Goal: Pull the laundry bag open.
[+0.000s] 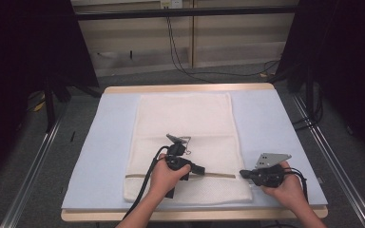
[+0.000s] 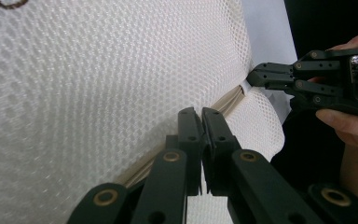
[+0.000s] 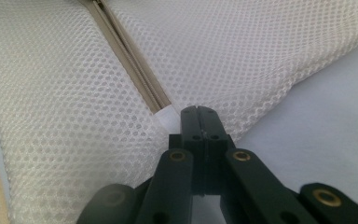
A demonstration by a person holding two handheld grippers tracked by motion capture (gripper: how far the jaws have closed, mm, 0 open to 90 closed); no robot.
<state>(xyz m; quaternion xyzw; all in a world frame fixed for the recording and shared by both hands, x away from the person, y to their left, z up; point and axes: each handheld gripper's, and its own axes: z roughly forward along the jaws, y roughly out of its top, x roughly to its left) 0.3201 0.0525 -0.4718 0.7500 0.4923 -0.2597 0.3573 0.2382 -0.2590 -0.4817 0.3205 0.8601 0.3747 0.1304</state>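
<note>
With my right gripper [image 3: 198,112] pinching the zipper's end tab [image 3: 168,116], my left gripper [image 2: 201,116], jaws pressed together, must pull the zipper [image 1: 218,175] straight along the mesh bag [image 1: 185,123].

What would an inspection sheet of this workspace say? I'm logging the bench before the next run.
Surface: pale blue mat covering a wooden table.
Job's things: cream mesh zip bag lying flat, its beige zipper running across near the front edge.
Clutter: nothing seen.
Grippers: left gripper shut at the zipper line; right gripper shut on the white zipper end tab at the bag's right edge.
Cables: black cable trailing from the left gripper; black floor cables behind the table.
Surroundings: grey floor, metal rails, dark curtains.
</note>
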